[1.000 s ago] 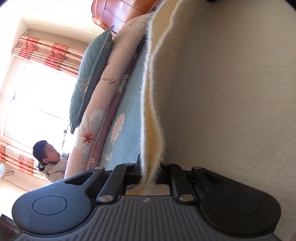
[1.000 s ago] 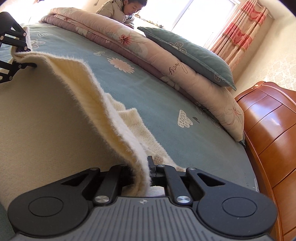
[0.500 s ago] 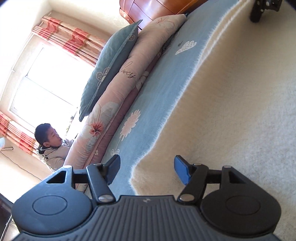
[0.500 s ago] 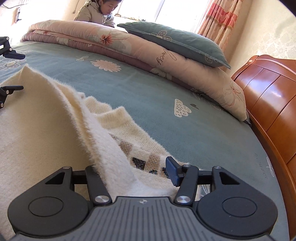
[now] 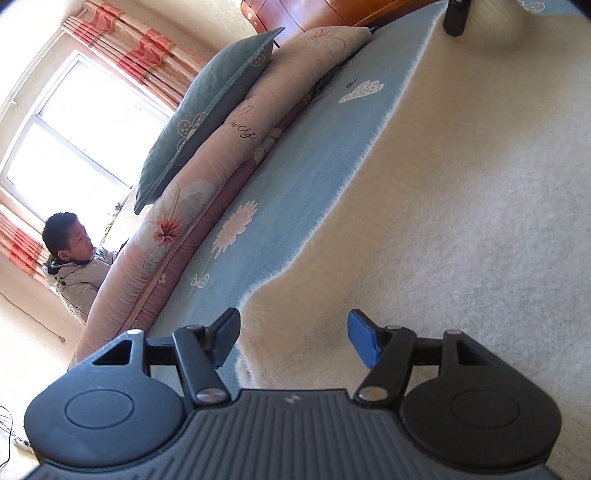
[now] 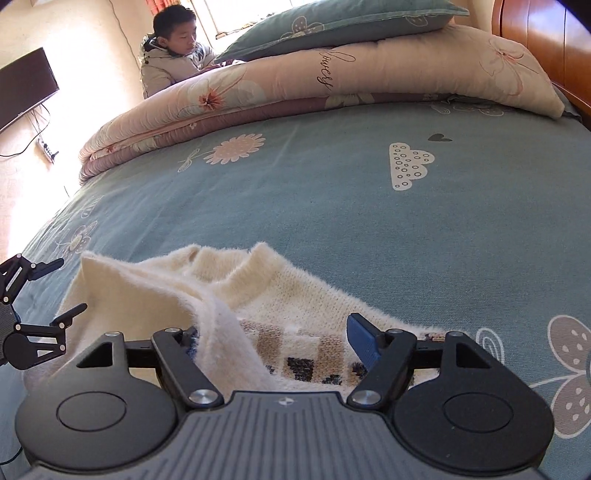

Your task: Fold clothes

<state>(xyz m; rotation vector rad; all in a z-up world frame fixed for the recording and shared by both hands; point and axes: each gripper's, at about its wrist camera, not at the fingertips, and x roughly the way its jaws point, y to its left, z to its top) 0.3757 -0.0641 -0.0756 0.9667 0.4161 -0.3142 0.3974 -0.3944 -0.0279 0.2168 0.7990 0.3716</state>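
1 fuzzy cream knitted sweater (image 6: 207, 291) with a band of brown and dark checks lies on the blue-green bedsheet (image 6: 332, 206) printed with flowers and clouds, at the bed's near edge, with its ribbed collar toward the middle of the bed. 1 fold of it stands up in a ridge and drapes down between the fingers of the right gripper (image 6: 275, 341). Along the far edge of the bed lies 1 long rolled pink floral quilt (image 6: 332, 81), and 1 grey-green pillow (image 6: 332, 18) rests on top of it. A wooden headboard (image 6: 546, 33) rises at the bed's right end. 1 person in a pale hooded jacket (image 6: 173, 62) leans at the far side of the bed, and 1 dark flat screen (image 6: 22, 88) hangs on the wall at the left.

2 grippers are in view. The right gripper points down toward the near edge of the sweater; its jaws have just been opening and now stand wide apart — the raised fold lies loose between them, with neither pad pressing on it. The left gripper (image 5: 293, 339) hovers low over the sweater's left edge, where cream knit meets blue sheet, tilted downward. Its jaws are spread and grip nothing; the cloth lies flat beneath them. In the right wrist view the left gripper shows at the left edge, fingers parted — just beside the sweater.
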